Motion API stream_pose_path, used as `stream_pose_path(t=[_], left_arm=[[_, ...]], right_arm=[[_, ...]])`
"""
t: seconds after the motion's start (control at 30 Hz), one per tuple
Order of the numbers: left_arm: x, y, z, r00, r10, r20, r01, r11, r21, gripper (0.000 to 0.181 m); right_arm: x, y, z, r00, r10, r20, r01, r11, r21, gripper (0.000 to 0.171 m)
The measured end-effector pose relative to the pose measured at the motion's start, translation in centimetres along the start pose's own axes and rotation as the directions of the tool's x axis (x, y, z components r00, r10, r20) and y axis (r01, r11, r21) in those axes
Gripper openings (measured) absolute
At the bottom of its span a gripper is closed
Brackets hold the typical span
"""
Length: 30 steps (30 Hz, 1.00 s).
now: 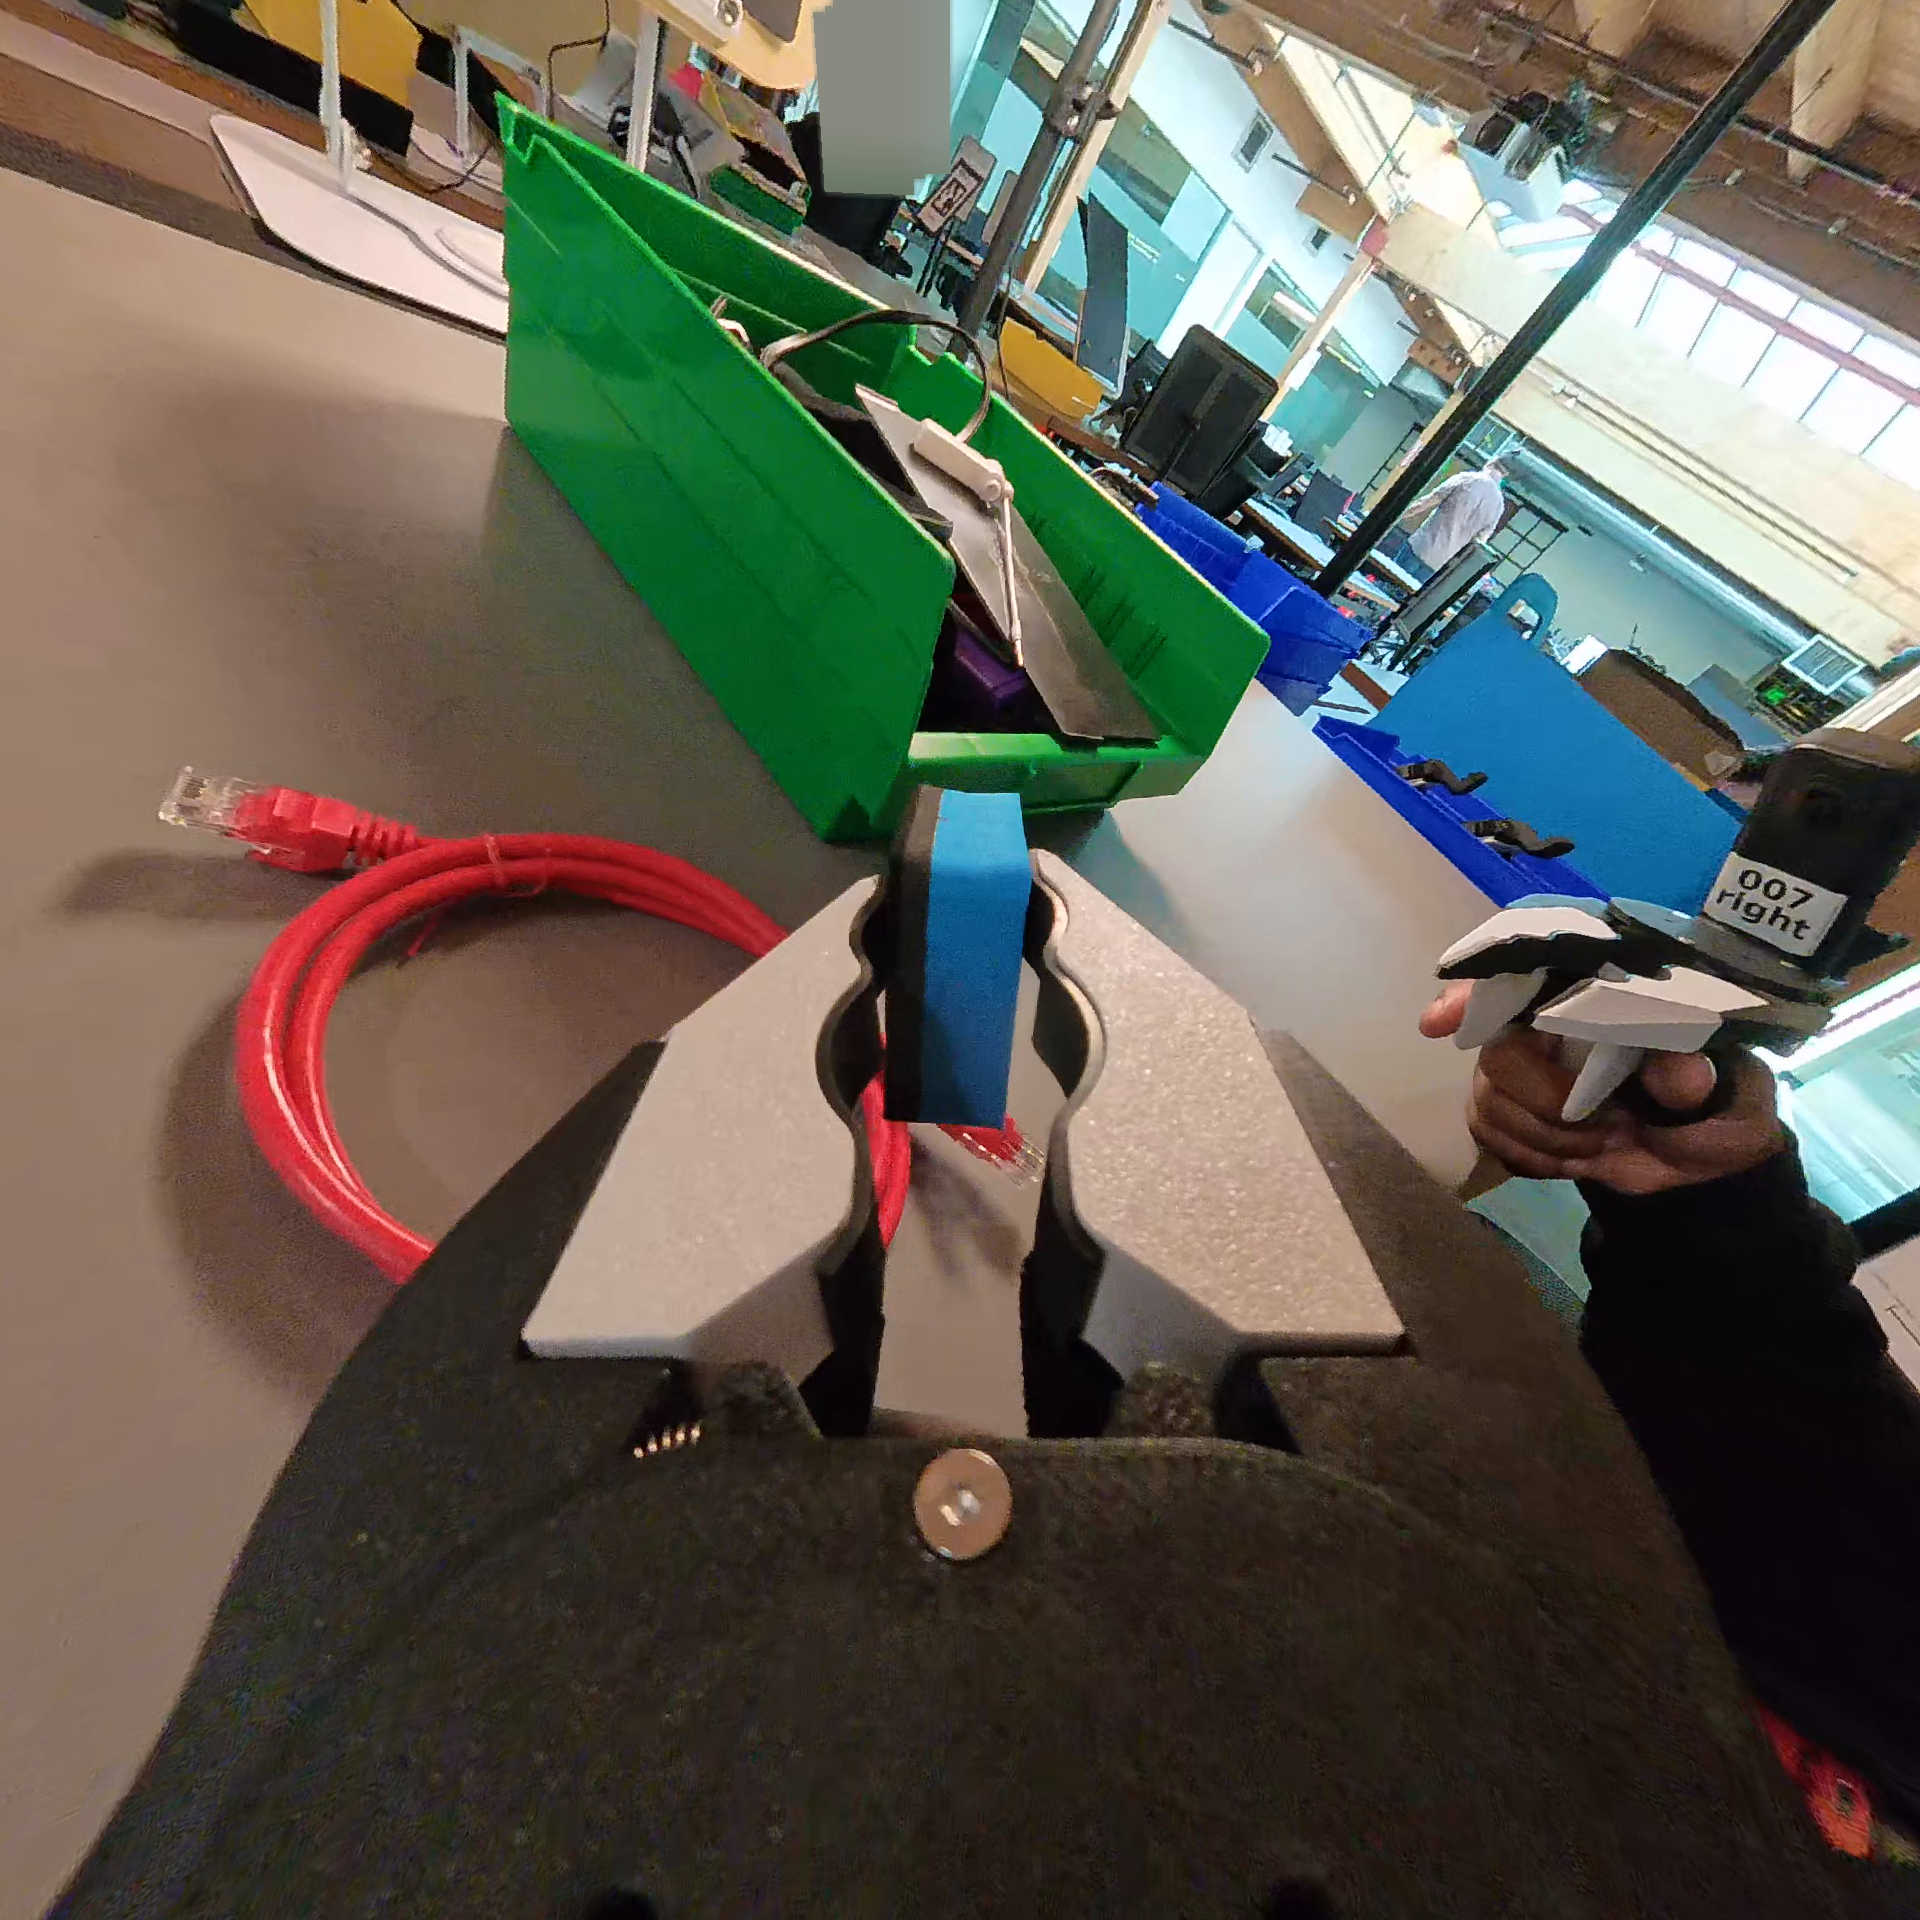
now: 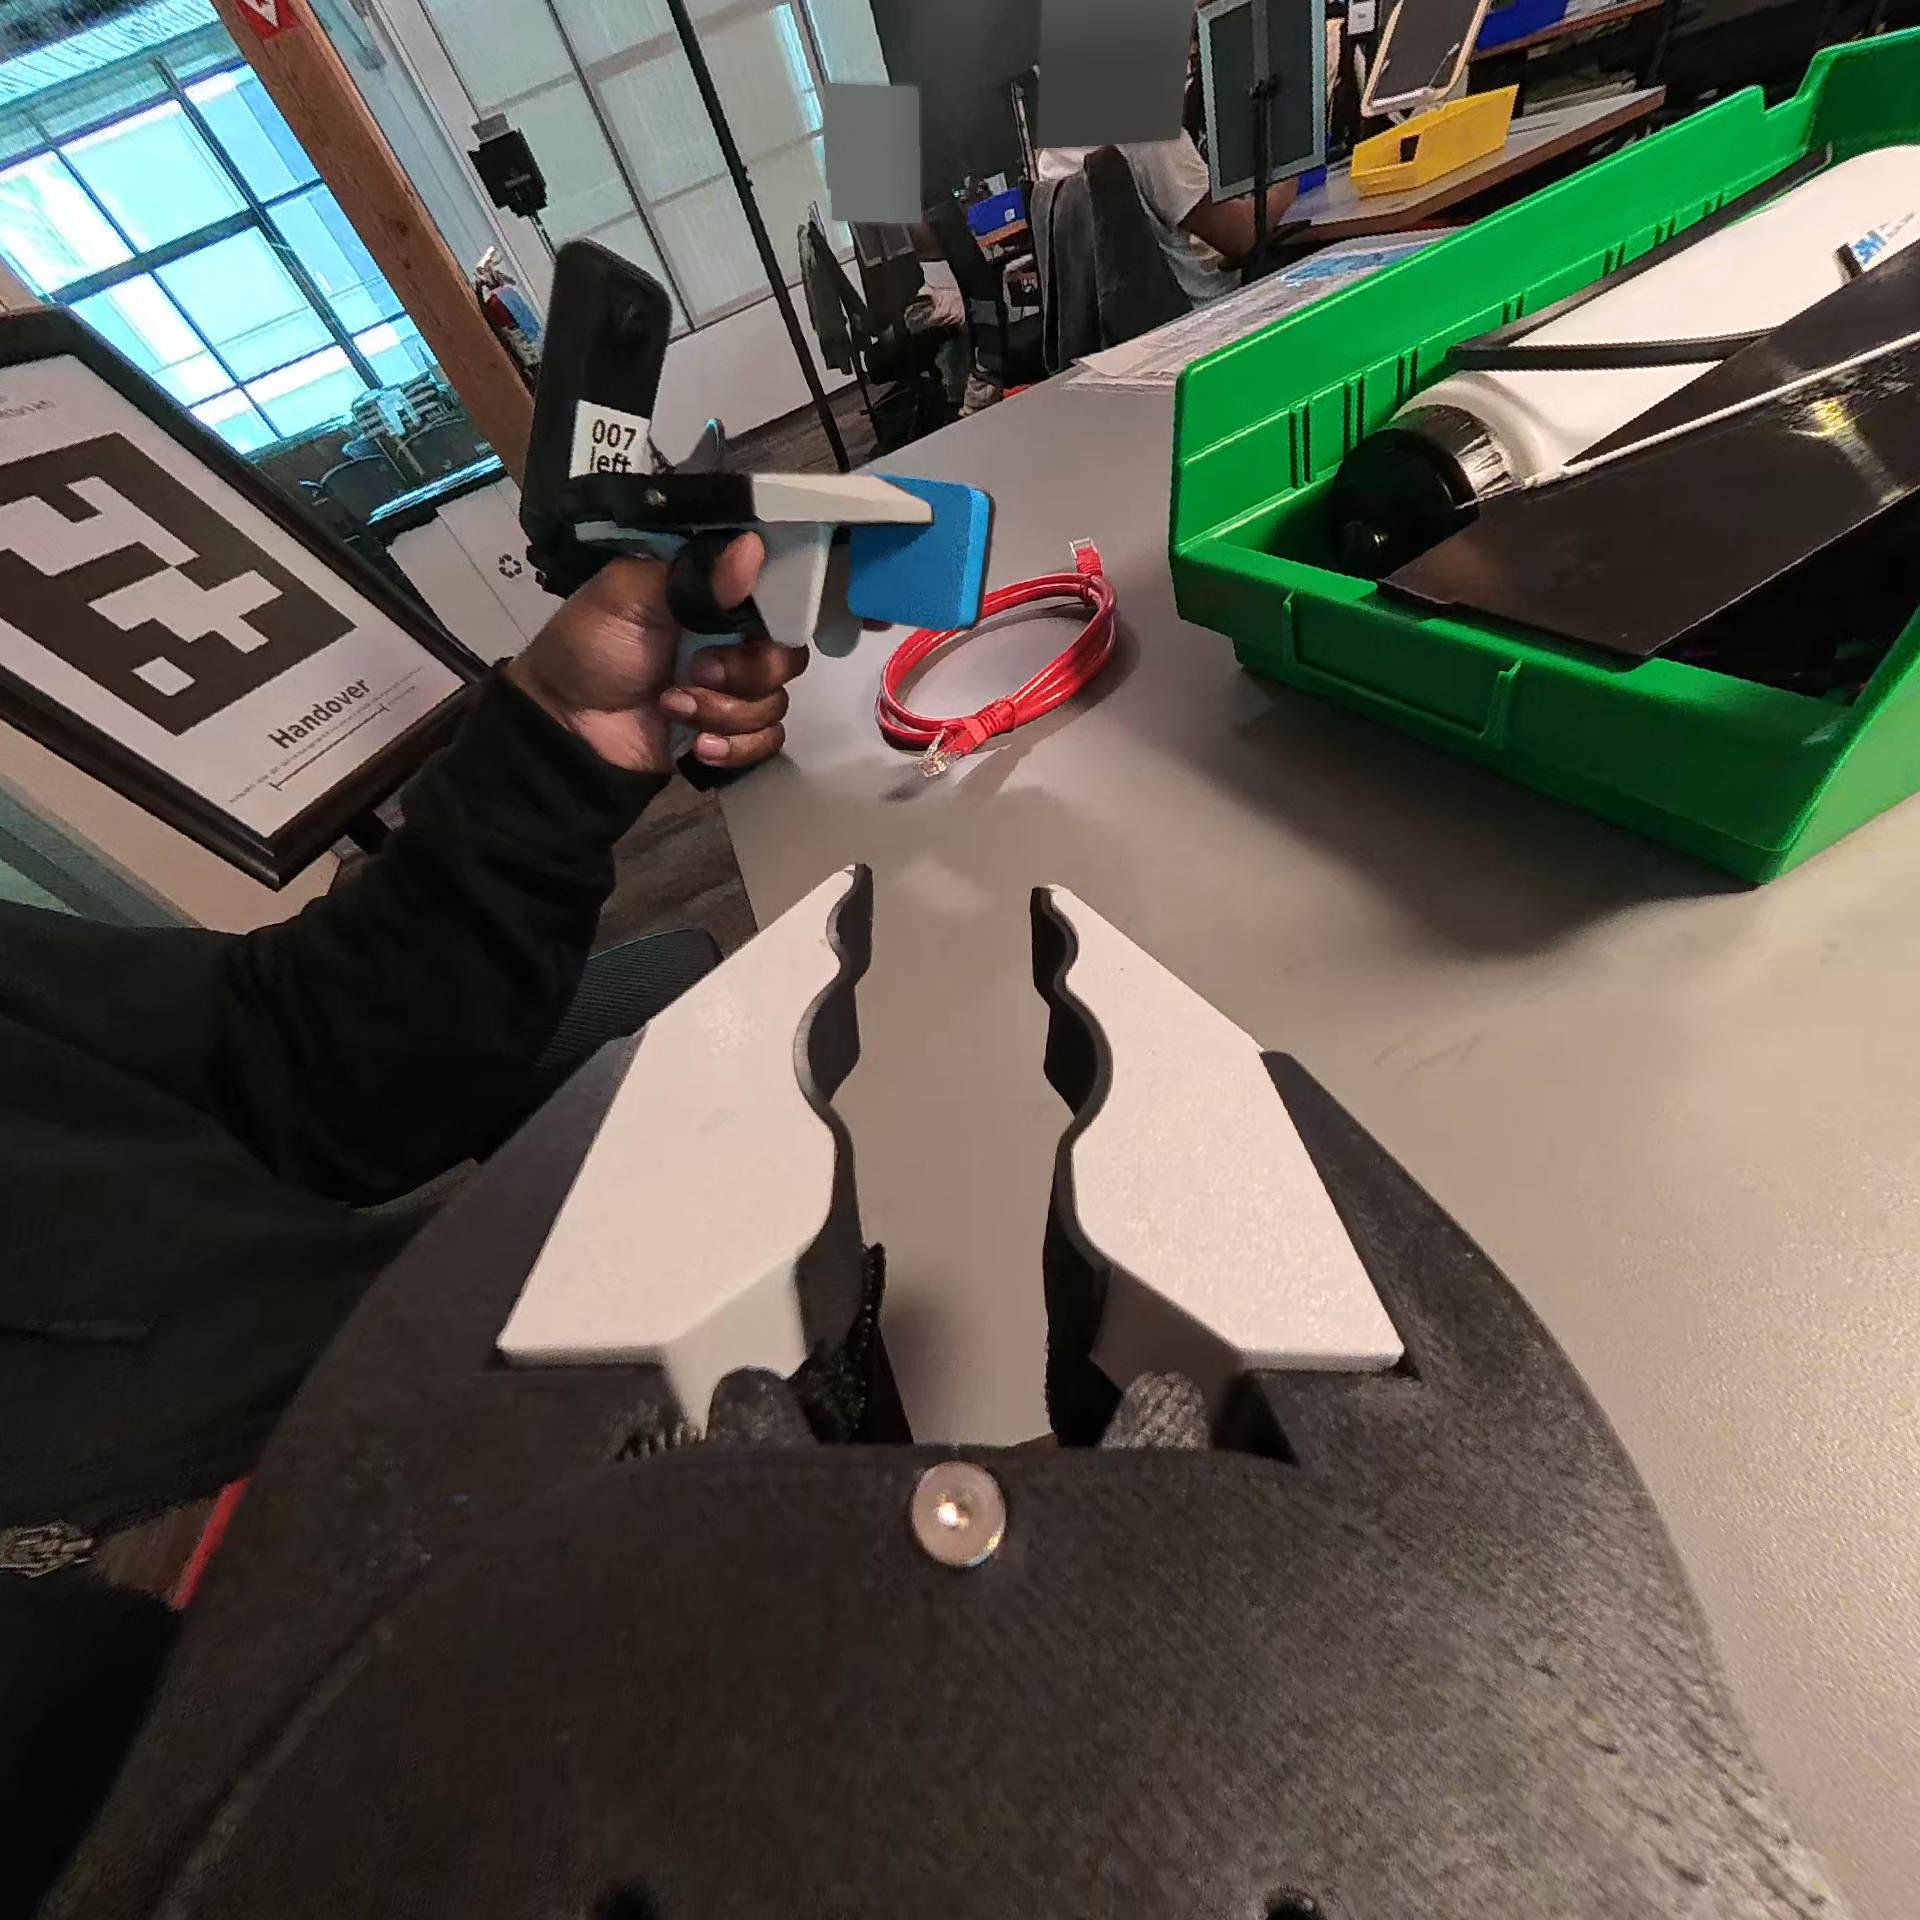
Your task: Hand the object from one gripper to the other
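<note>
The blue foam block (image 1: 966, 956) sits pinched between the left gripper (image 1: 961, 904) tips, lifted above the table (image 1: 260, 520). The right gripper (image 2: 951, 883), at its three o'clock and well apart, has its jaws spread around nothing. Letting go early would likely drop the block onto the red cable (image 1: 312, 1039). Only the right wrist view shows the block's broad face; only the left wrist view shows its black backing.

Open workshop-office: parts bins (image 1: 727, 499), desks, monitors, exposed beams.
</note>
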<state>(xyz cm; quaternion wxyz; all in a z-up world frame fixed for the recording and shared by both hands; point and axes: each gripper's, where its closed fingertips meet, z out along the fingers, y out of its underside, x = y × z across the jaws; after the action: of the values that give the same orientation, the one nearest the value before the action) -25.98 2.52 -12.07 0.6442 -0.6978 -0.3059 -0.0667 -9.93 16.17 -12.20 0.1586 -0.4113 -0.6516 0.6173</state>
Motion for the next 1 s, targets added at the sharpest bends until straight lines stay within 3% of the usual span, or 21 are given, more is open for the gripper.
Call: stream_pose_path(t=[0.23, 0.63, 0.8, 0.9, 1.0], left_arm=[[-1.5, 0.5, -0.2, 0.996, -0.018, 0.088, 0.021, 0.999, -0.034, 0.024], [-1.0, 0.8, 0.3, 0.997, -0.075, 0.003, 0.075, 0.995, -0.060, 0.024], [3.6, -0.8, 0.6, 0.976, -0.053, -0.209, 0.073, 0.993, 0.089, 0.023], [8.5, -0.7, 2.2, 0.938, -0.017, -0.346, 0.082, 0.982, 0.173, 0.024], [12.8, -0.2, 4.0, 0.909, 0.118, -0.399, -0.013, 0.966, 0.257, 0.024]], right_arm=[[0.1, 0.0, 0.0, 1.000, 0.000, -0.006, 0.000, 1.000, 0.004, 0.030], [0.4, 0.1, 0.1, 0.996, 0.082, 0.038, -0.082, 0.997, -0.015, 0.030], [0.0, -0.5, 0.7, 0.991, 0.111, 0.078, -0.112, 0.994, 0.009, 0.036], [-1.7, -2.6, 1.8, 0.966, 0.142, 0.215, -0.168, 0.980, 0.110, 0.041], [-0.6, -4.4, 3.4, 0.971, 0.123, 0.205, -0.163, 0.968, 0.190, 0.041]])
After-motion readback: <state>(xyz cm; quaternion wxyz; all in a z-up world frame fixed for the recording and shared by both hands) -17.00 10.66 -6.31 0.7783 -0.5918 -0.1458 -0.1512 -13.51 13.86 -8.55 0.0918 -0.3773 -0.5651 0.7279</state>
